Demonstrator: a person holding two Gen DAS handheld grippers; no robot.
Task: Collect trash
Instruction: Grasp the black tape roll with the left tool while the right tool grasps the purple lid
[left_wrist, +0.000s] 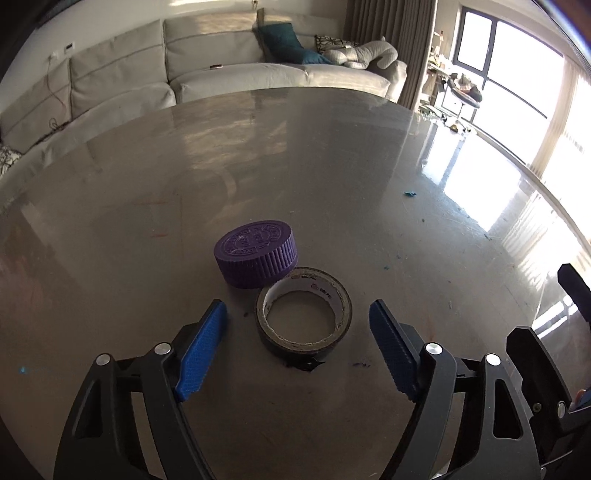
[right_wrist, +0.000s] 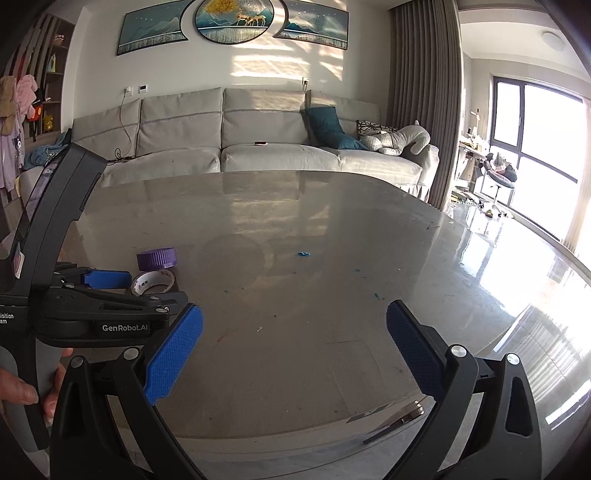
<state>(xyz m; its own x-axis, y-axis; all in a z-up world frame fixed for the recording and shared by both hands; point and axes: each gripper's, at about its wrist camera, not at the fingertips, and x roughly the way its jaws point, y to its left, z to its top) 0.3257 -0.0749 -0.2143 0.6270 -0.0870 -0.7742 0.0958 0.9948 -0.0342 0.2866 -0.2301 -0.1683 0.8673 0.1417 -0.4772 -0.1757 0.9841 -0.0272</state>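
A nearly used-up roll of dark tape (left_wrist: 304, 312) lies flat on the grey table (left_wrist: 147, 221). A purple ribbed bottle cap (left_wrist: 256, 253) leans on the roll's far edge. My left gripper (left_wrist: 297, 314) is open, its blue pads on either side of the roll, apart from it. In the right wrist view the tape roll (right_wrist: 153, 282) and purple cap (right_wrist: 156, 258) sit at the left, beside the left gripper's blue finger (right_wrist: 110, 278). My right gripper (right_wrist: 295, 317) is open and empty over bare table near the front edge. A small blue scrap (right_wrist: 303, 253) lies mid-table.
Small blue crumbs (left_wrist: 410, 193) dot the table (right_wrist: 332, 221) toward the right. A grey sofa (right_wrist: 258, 151) with cushions stands beyond the far edge. Glossy floor and bright windows (right_wrist: 535, 147) lie to the right.
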